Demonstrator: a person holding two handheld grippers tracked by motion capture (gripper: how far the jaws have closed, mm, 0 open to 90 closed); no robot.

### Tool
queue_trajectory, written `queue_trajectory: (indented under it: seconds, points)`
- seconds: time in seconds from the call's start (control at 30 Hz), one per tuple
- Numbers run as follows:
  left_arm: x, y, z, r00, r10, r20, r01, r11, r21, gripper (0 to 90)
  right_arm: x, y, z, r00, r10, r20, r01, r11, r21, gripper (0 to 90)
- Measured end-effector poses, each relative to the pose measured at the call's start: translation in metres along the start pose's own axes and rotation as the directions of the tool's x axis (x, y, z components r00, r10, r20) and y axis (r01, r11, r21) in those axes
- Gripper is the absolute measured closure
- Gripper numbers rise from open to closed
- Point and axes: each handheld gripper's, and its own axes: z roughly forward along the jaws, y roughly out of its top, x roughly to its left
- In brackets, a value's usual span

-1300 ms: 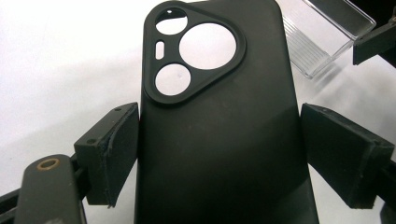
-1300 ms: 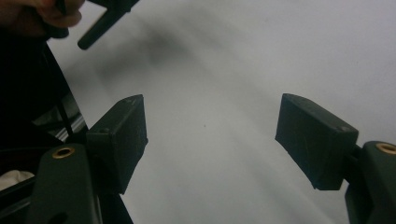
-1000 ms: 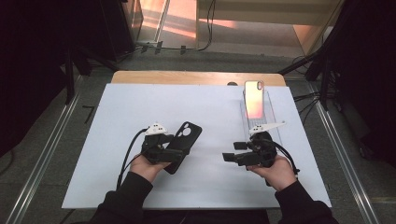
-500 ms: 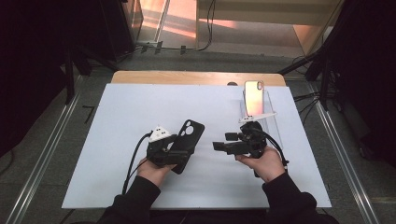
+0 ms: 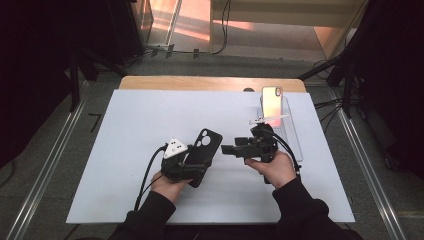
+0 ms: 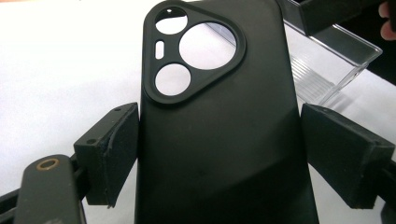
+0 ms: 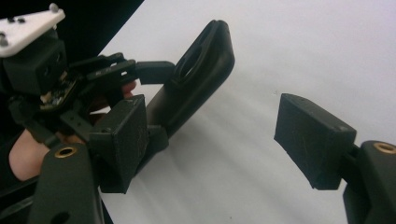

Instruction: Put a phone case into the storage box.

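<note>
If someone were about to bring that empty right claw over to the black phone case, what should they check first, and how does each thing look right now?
1. Black phone case sits between the pads of the left gripper: ok; both pads look to be against its side edges.
2. Right gripper is empty, jaws apart: ok.
3. Right gripper points toward the case in the high view: ok.
4. Gap between the two grippers is free: ok; bare white table sheet shows there.
5. Phone rests at the far right, on the clear tray, out of the way: ok.
6. How firmly the left gripper grips the case: cannot tell.
</note>
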Motion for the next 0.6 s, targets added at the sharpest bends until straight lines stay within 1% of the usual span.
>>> queue_trajectory:
  seconds: [0.13,0.23,0.3,0.37,0.4,0.5,0.6]
  points:
    - [-0.003,-0.002,0.002,0.9998,-0.014,0.013,0.014,0.9997,-0.018,14.8,0.000,0.005,0.005,0.9999,0.009,0.004,-0.009,1.000,0.001,24.1]
    - [-0.006,-0.003,0.003,0.9997,-0.016,0.018,0.017,0.9991,-0.039,14.7,0.001,0.008,0.008,0.9999,0.015,-0.002,-0.015,1.000,-0.001,24.2]
    - [-0.006,-0.003,0.004,0.9993,-0.025,0.029,0.026,0.9985,-0.047,14.7,0.001,0.011,0.011,0.9998,0.017,-0.006,-0.017,1.000,-0.003,24.4]
    - [-0.008,-0.003,0.005,0.9993,-0.024,0.028,0.026,0.9980,-0.058,14.7,0.002,0.015,0.015,0.9998,0.021,-0.004,-0.021,1.000,0.001,24.8]
    - [-0.008,-0.003,0.005,0.9997,-0.015,0.017,0.016,0.9978,-0.065,14.7,0.003,0.017,0.016,0.9997,0.024,-0.005,-0.024,1.000,0.001,25.0]
    - [-0.011,-0.004,0.004,1.0000,-0.007,-0.007,0.006,0.9959,-0.091,14.7,0.002,0.022,0.021,0.9993,0.035,-0.013,-0.035,0.999,-0.001,26.0]
    - [-0.013,-0.004,0.003,0.9999,-0.005,-0.010,0.004,0.9946,-0.104,14.7,0.002,0.026,0.025,0.9990,0.042,-0.017,-0.042,0.999,-0.003,27.0]
